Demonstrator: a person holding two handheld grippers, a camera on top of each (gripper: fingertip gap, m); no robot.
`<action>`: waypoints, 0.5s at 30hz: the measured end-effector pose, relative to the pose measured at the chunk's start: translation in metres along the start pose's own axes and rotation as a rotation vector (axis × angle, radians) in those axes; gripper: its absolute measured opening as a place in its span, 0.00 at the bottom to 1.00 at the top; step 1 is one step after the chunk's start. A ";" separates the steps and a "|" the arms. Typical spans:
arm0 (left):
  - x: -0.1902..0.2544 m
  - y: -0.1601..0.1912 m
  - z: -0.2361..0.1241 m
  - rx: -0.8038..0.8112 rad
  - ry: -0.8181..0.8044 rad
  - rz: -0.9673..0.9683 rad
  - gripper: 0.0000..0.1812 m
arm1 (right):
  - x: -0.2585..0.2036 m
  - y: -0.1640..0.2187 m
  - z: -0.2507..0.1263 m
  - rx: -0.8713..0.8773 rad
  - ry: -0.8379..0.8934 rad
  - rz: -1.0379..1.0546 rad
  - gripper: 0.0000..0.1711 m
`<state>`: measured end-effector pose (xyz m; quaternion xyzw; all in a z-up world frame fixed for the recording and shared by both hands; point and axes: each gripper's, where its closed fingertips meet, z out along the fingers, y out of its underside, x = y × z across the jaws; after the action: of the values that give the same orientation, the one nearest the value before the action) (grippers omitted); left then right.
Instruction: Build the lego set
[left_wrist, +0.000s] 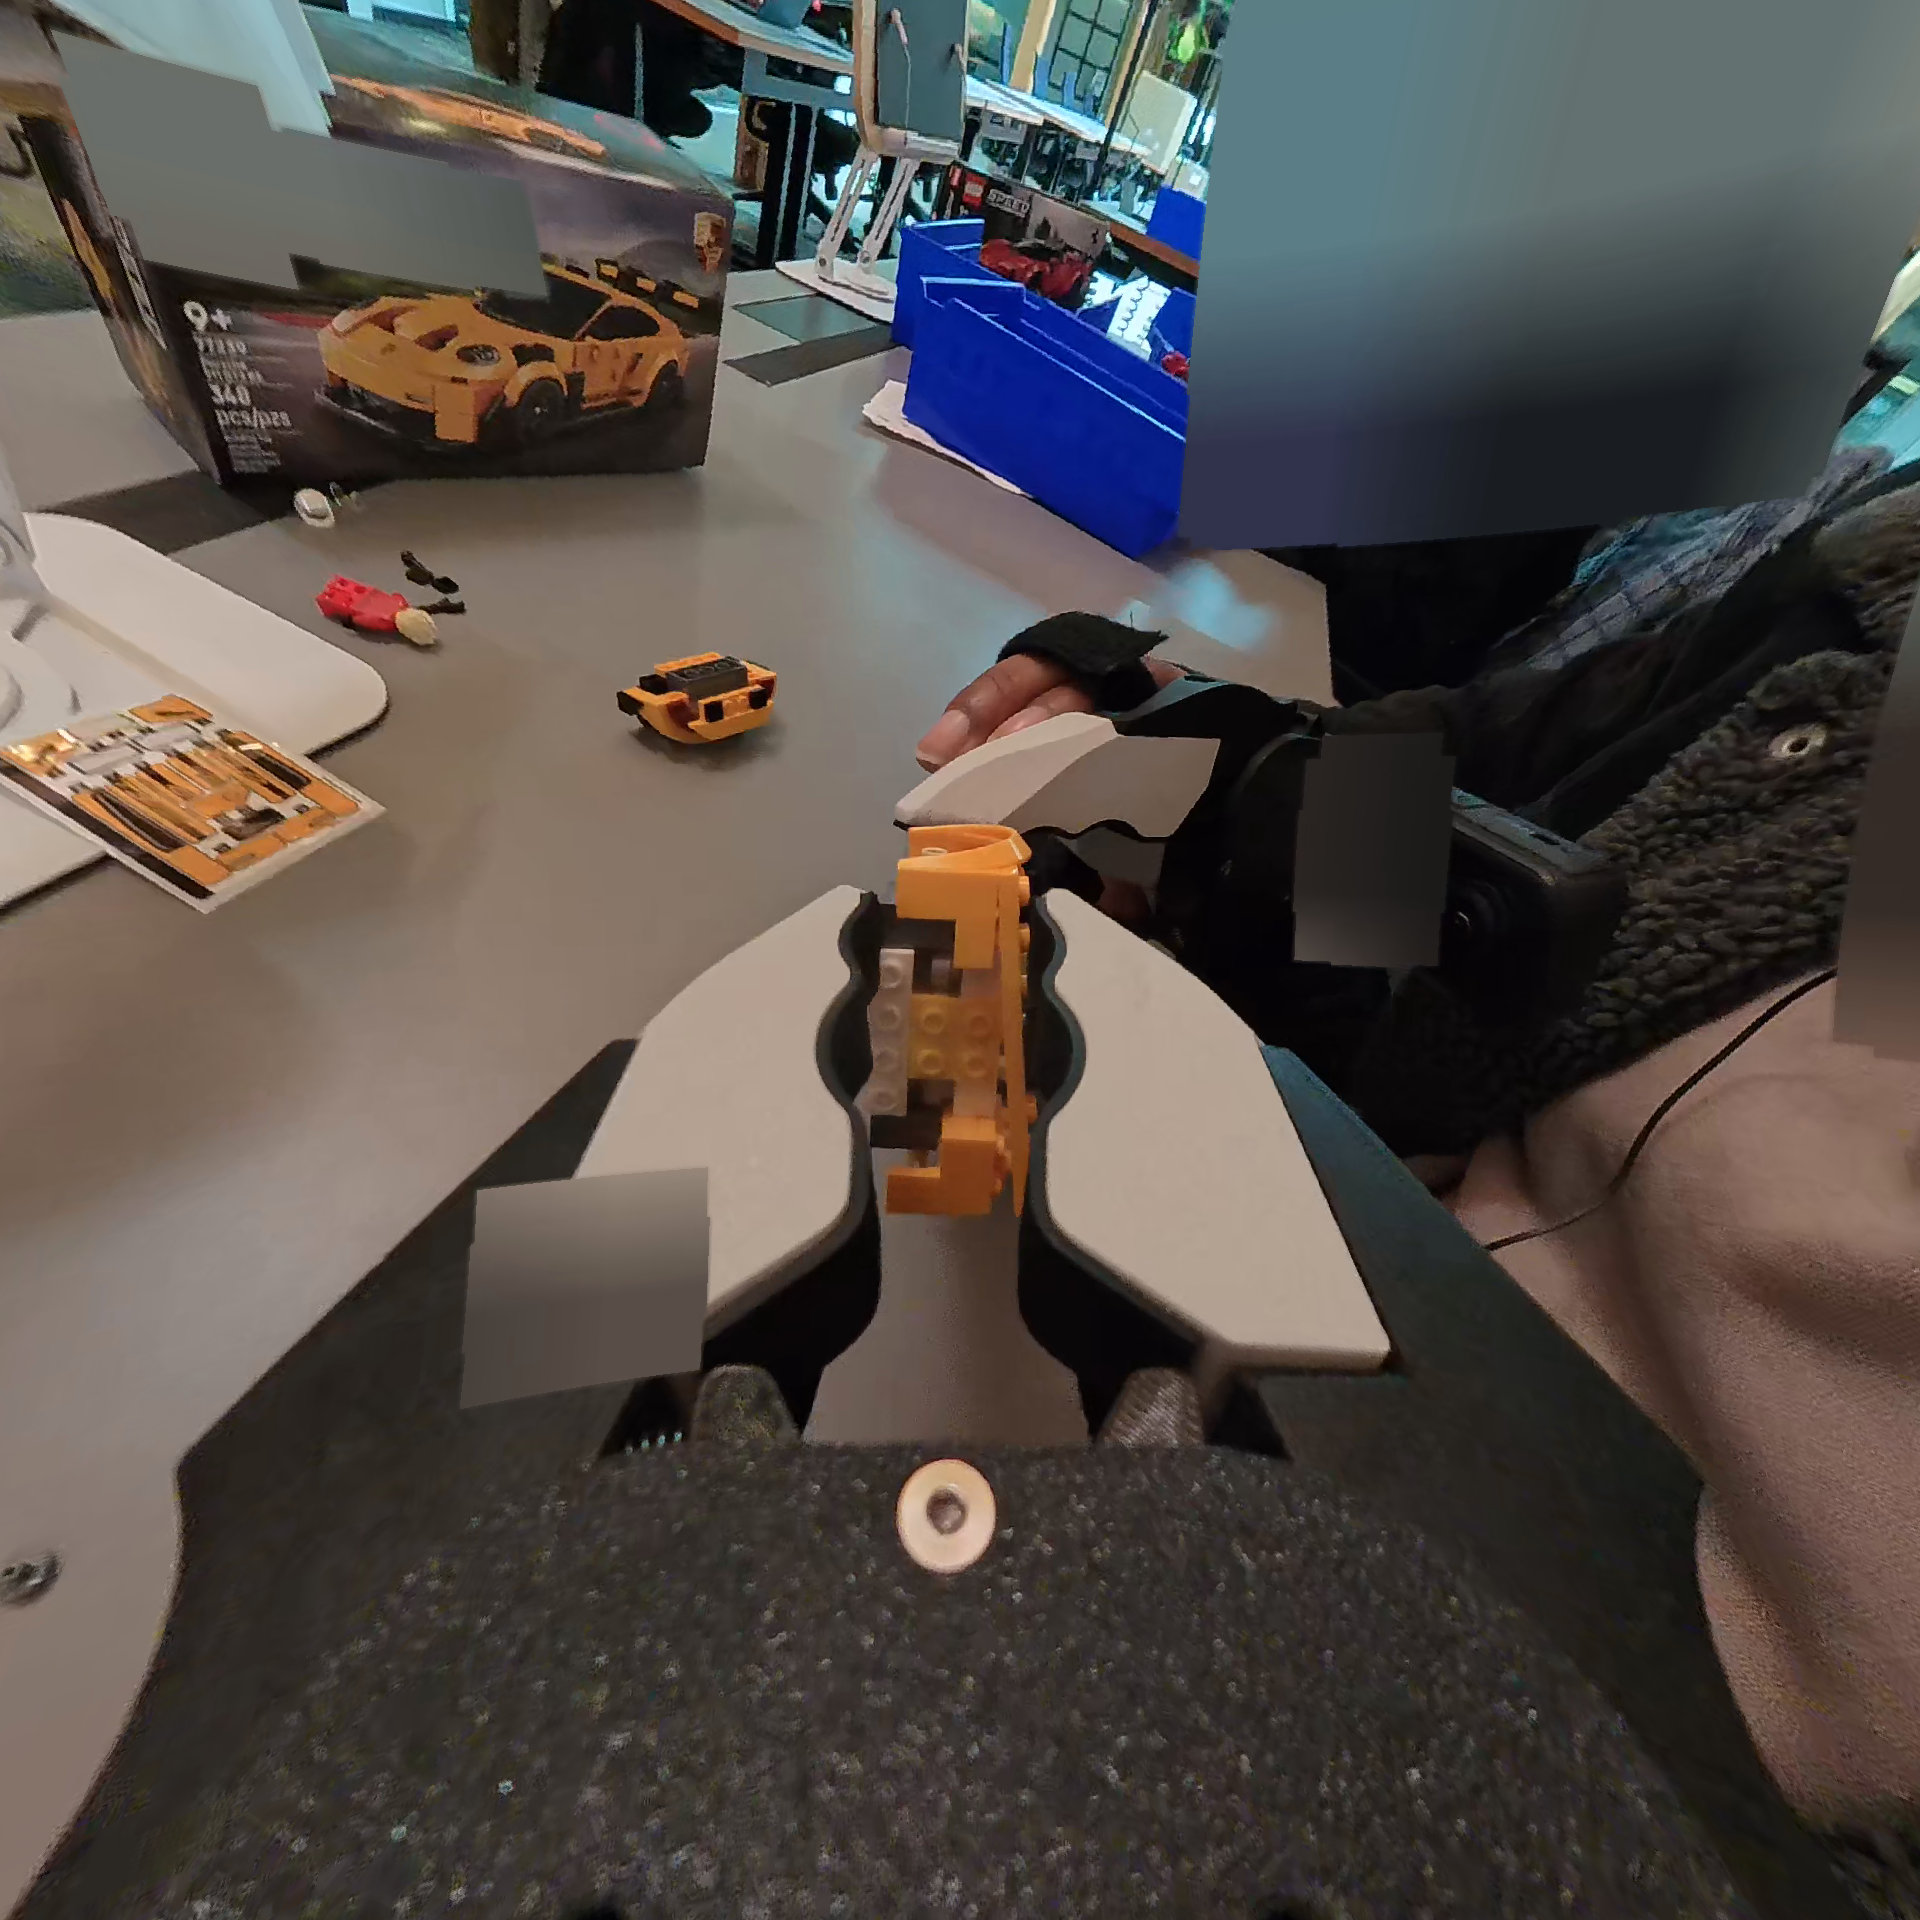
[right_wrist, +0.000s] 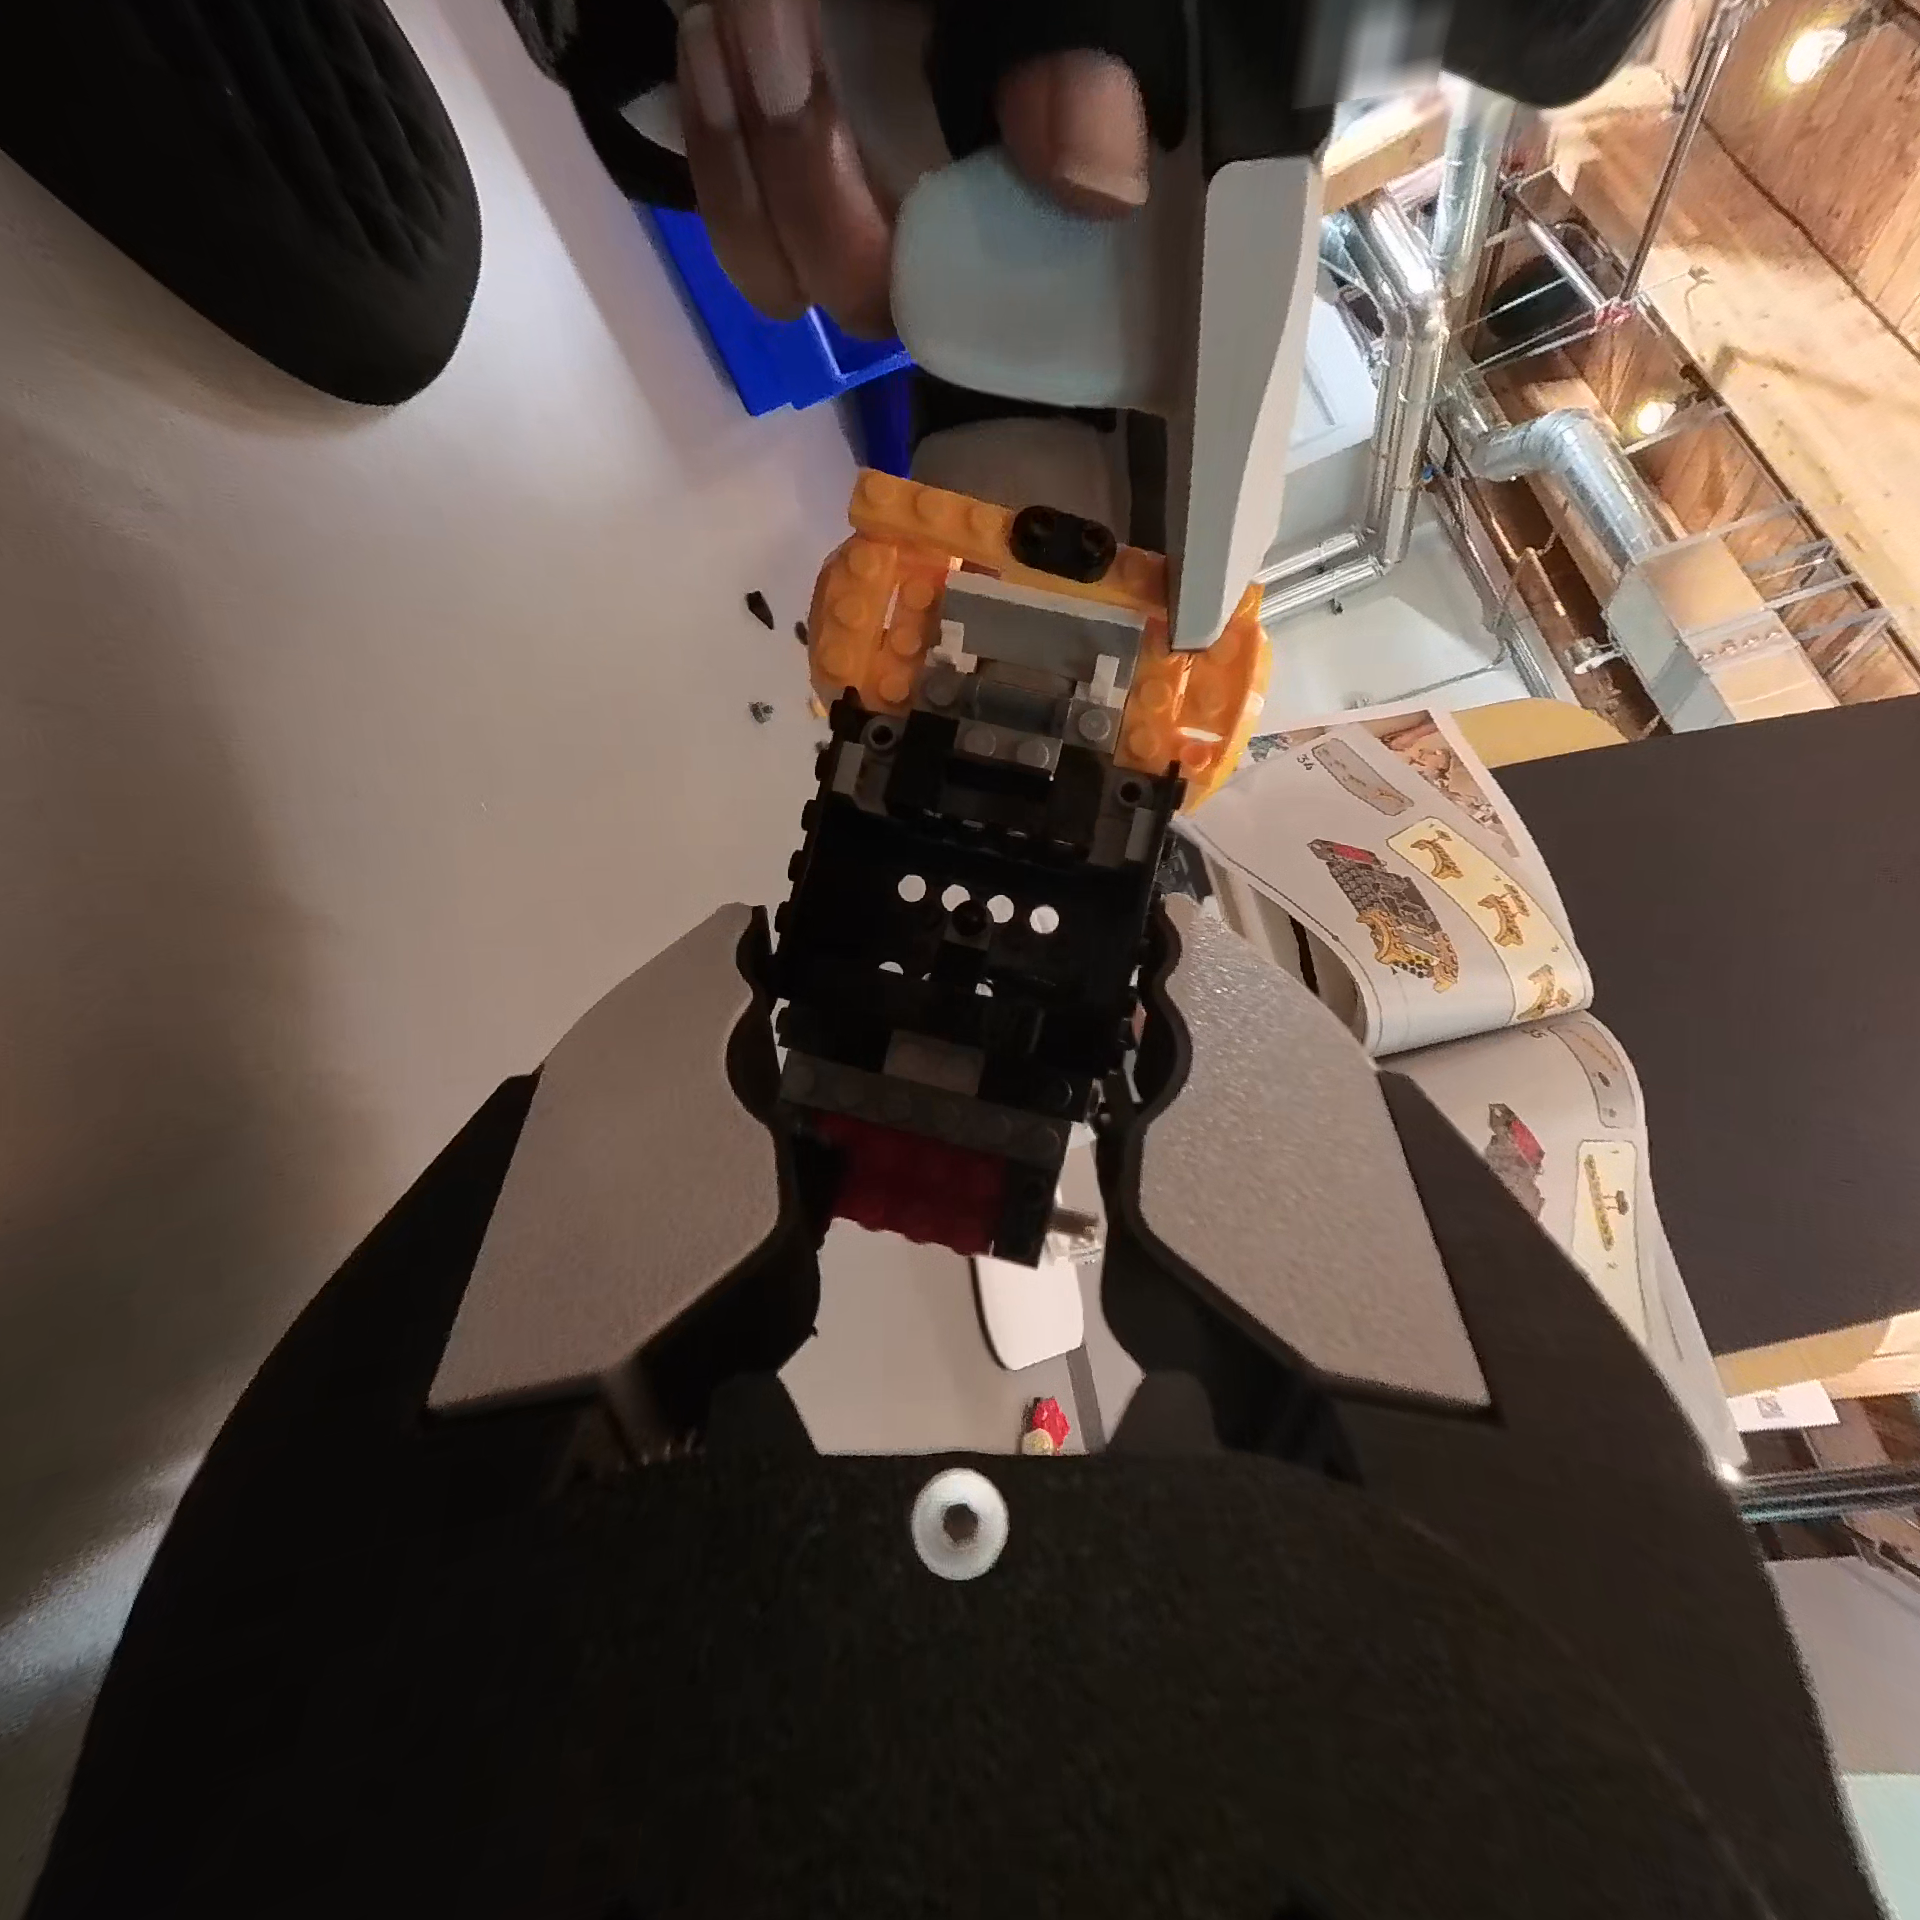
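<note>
Far left: white stand base (left_wrist: 208, 623) on grey table (left_wrist: 540, 935), sticker sheet (left_wrist: 187, 795) lying half on it.
Back left: car box (left_wrist: 436, 343) upright; red minifigure parts (left_wrist: 374, 608) and small black bits just in front.
Centre table: small orange sub-build (left_wrist: 701, 694), loose, well apart from both tools.
Left gripper (left_wrist: 956, 1029): clamped on orange side panel (left_wrist: 961, 1023), held edge-up off the table.
Right gripper (right_wrist: 956, 1039): clamped on black car frame (right_wrist: 966, 935); orange end (right_wrist: 1039, 644) pointing away from camera.
Contact: left tool's white fingertip (right_wrist: 1216, 540) touching orange end of frame; apparently mid-join, seating not confirmable.
Far right: blue bins (left_wrist: 1039, 384) at back; open instruction booklet (right_wrist: 1403, 883) beside frame.
Handling (judged): light, rigid plastic; stud joints pop apart under twist or side load; smooth faces likely slippery.
Hold points (judged): flat long sides of frame, near middle; panel by its broad faces, studs left free.
Risk (judged): off-axis push shedding small plates.
</note>
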<state>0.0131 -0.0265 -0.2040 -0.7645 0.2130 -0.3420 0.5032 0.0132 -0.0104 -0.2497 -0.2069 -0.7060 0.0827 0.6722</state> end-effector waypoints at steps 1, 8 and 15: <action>0.001 -0.001 0.000 -0.003 -0.008 0.019 0.15 | 0.001 -0.001 0.000 0.007 0.008 0.000 0.39; 0.001 0.013 -0.006 -0.097 -0.060 0.092 0.27 | 0.009 0.003 -0.002 0.009 0.028 0.059 0.39; -0.001 0.032 -0.013 -0.150 -0.064 0.065 0.18 | 0.010 0.001 -0.003 0.023 0.030 0.062 0.39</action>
<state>0.0029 -0.0466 -0.2301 -0.8033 0.2466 -0.2841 0.4618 0.0159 -0.0059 -0.2403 -0.2222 -0.6880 0.1083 0.6823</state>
